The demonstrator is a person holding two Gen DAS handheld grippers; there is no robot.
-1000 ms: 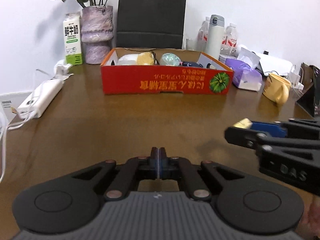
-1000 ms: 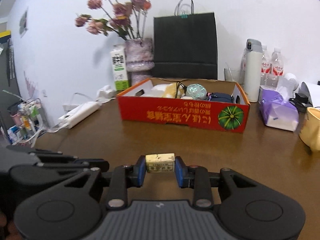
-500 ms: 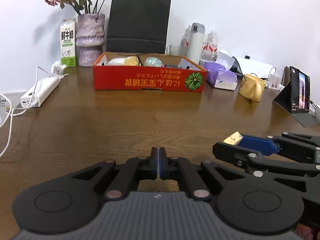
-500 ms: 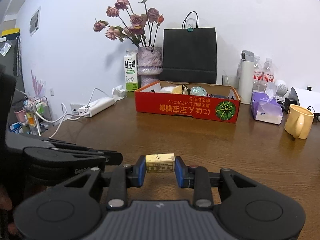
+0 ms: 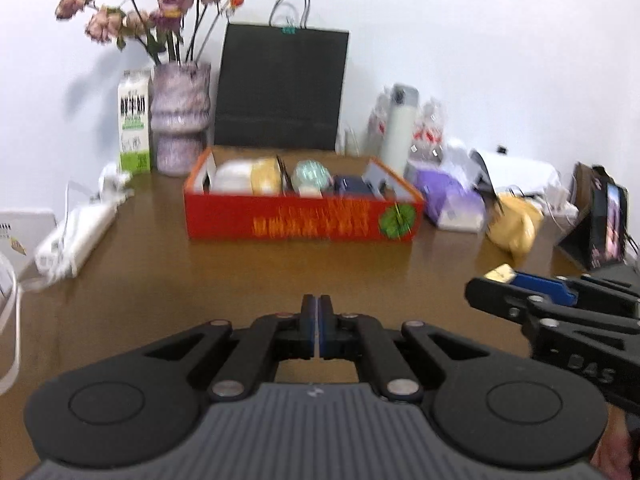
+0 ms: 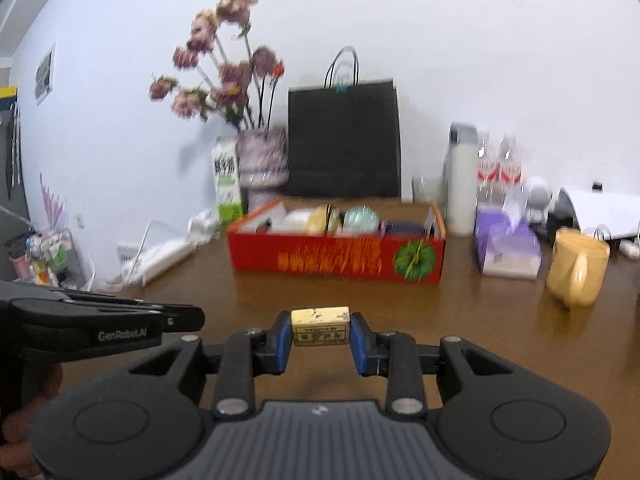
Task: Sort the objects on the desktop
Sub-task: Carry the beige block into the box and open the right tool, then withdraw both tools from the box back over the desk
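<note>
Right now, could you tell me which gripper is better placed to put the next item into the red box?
The right gripper: it is already shut on the small yellow block and faces the red box across bare table. The left gripper is shut on nothing.

place: home or office desk | cues: wooden table (image 5: 160,280); flower vase (image 5: 180,116); mug (image 6: 576,270); power strip (image 5: 76,236)

Both grippers, left (image 5: 319,330) and right (image 6: 320,338), have risen above the table (image 5: 200,280).
</note>
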